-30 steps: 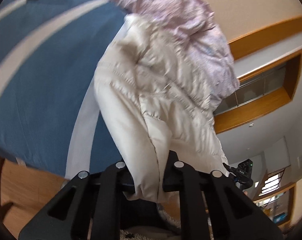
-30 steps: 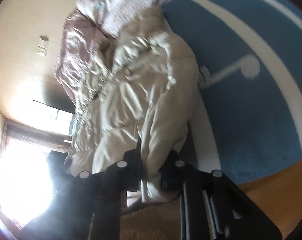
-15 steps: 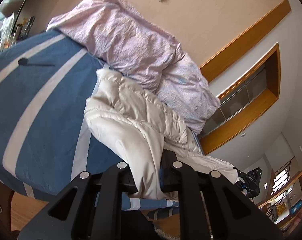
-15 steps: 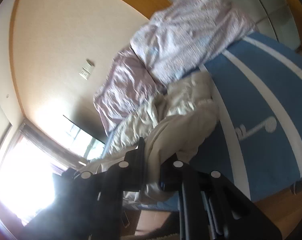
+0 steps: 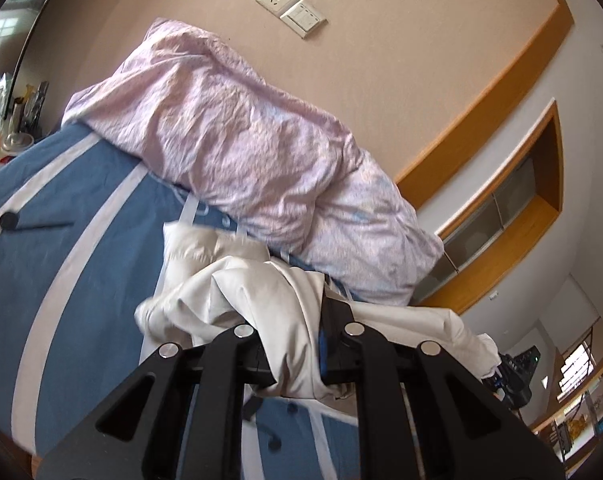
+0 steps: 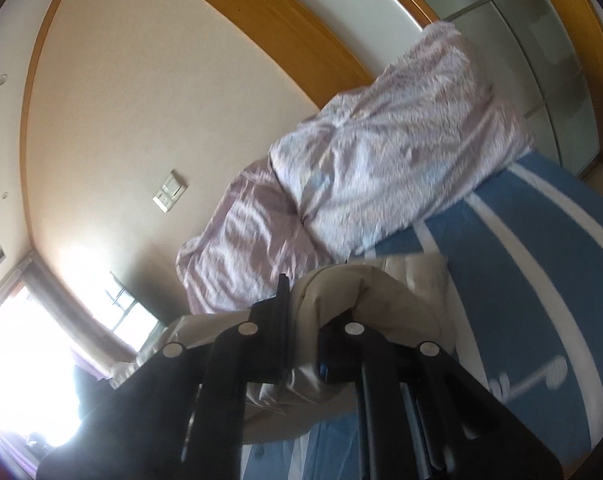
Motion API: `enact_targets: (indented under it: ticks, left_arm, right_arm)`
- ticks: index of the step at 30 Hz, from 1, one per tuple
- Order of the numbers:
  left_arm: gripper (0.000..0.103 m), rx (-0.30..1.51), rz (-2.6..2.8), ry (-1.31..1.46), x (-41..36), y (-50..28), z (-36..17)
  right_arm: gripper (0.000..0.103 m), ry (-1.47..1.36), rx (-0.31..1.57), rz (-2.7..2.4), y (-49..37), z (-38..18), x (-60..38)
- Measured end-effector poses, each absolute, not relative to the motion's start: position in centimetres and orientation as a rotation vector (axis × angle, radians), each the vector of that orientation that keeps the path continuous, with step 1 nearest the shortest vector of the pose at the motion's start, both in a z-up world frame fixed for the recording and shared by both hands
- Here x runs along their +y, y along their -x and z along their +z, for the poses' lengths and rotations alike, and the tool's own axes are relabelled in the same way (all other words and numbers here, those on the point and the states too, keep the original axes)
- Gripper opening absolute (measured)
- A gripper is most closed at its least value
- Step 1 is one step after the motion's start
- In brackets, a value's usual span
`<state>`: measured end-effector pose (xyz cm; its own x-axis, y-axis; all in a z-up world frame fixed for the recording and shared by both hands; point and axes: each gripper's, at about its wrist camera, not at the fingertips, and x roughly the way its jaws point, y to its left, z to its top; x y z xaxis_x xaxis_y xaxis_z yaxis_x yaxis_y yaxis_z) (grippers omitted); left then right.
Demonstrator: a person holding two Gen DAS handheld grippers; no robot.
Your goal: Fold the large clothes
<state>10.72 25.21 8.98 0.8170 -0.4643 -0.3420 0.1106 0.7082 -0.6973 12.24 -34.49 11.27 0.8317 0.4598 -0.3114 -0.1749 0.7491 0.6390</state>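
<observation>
A cream puffer jacket point(image 5: 237, 280) lies bunched on the blue bed cover with white stripes point(image 5: 61, 264). My left gripper point(image 5: 295, 344) is shut on a fold of the jacket and holds it above the bed. In the right wrist view the jacket point(image 6: 365, 296) drapes over my right gripper point(image 6: 303, 340), which is shut on another part of it. The right gripper's tip point(image 5: 513, 368) shows at the far end of the stretched fabric in the left wrist view.
A crumpled pink duvet point(image 5: 237, 148) is piled along the wall behind the jacket; it also shows in the right wrist view point(image 6: 381, 168). A cluttered nightstand point(image 5: 9, 120) stands at the far left. A bright window point(image 6: 41, 360) is at the left.
Both grippers have lifted and tilted up with the jacket. The jacket went from hanging spread over the bed to gathered low between them. The wall and duvet now fill the views.
</observation>
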Motion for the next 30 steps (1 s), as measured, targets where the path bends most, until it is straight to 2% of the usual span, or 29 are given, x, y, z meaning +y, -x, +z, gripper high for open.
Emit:
enact_targets:
  ticks: [9,21,26,29,30]
  left_arm:
    - [0.012,0.537,-0.245,0.690,24.2,-21.7,9.4]
    - [0.018,0.671,-0.058,0.695,22.4,-33.1,4.1]
    - [0.028,0.706,-0.017,0.685,21.9,-35.3,2.9]
    - [0.043,0.715,-0.017,0.681,21.7,-36.0,2.6]
    - [0.052,0.715,-0.019,0.685,21.7,-36.1,2.5]
  right_arm:
    - [0.012,-0.625,0.500,0.199,-23.1,11.1,-33.4]
    - [0.013,-0.564,0.787,-0.113,-37.9,2.9,-31.0]
    - [0.017,-0.576,0.866,-0.196,-40.9,0.3,-30.5]
    - [0.026,-0.592,0.894,-0.215,-41.9,-0.4,-30.5]
    - [0.028,-0.599,0.902,-0.218,-42.1,-0.5,-30.5]
